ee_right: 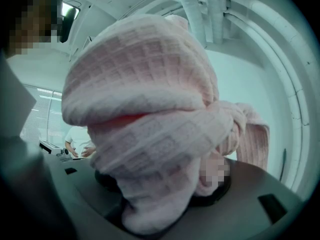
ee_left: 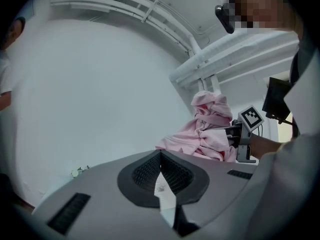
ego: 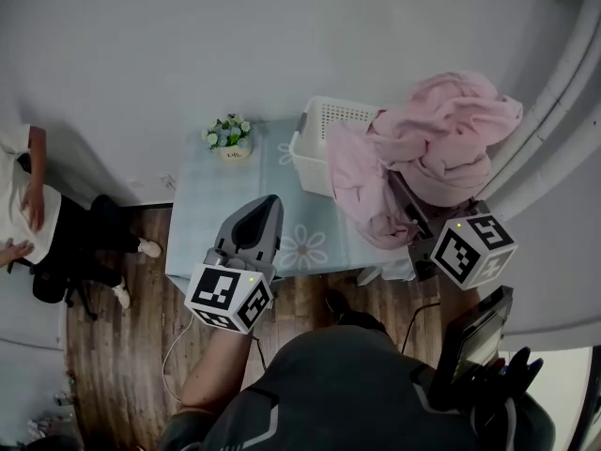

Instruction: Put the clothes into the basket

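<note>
Our right gripper (ego: 408, 209) clamps a thick fold of the soft, probably light cloth (ego: 441, 139) at the basket (ego: 324, 120) rim; our left gripper (ego: 268, 209) is closed and empty.

This looks like a bare test room or lab dressed with a few homely props. A small table (ego: 216, 216) with a flowered cloth stands on a wood floor (ego: 122, 346) against a plain pale wall (ego: 188, 45). On the table sit a flowerpot (ego: 231, 140) and a basket (ego: 324, 141). Left of the table a person (ego: 33, 216) sits on a chair, and white pipes (ego: 554, 111) run to its right.
</note>
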Demonstrator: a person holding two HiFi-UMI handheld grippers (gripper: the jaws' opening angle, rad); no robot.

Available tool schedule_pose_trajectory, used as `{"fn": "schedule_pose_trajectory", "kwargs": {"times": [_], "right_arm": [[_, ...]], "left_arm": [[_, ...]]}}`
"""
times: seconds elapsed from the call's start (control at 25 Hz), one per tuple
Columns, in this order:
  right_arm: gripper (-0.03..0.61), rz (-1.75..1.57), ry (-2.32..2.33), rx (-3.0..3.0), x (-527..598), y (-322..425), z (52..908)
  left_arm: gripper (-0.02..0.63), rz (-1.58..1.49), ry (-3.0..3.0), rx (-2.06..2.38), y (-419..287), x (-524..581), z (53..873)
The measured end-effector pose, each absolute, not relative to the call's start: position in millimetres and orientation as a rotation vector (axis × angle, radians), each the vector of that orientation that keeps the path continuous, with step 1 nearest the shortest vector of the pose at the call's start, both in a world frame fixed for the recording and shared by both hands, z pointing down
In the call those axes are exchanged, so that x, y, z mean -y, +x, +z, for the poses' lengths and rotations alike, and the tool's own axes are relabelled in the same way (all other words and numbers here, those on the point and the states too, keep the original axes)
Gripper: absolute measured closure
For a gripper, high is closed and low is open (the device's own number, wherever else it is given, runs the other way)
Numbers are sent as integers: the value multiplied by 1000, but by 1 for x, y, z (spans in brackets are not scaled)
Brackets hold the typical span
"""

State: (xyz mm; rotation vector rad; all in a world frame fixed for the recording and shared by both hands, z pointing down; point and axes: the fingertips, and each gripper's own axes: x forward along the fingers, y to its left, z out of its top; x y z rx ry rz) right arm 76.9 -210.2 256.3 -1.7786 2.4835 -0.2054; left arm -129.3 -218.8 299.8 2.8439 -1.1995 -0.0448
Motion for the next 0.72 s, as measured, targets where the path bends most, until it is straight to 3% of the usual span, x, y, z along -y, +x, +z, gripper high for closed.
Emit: {"fn": "schedule_pose_trajectory", "kwargs": {"times": [0.44, 0.72], "right_arm": [[268, -141, -1794, -2523, 366, 107, 226], [268, -48, -1803, -2610, 399, 115, 230]], "left_arm": [[604, -52, 2840, 1249, -105, 355, 271], [604, -22, 2841, 1278, -91, 371, 274]]}}
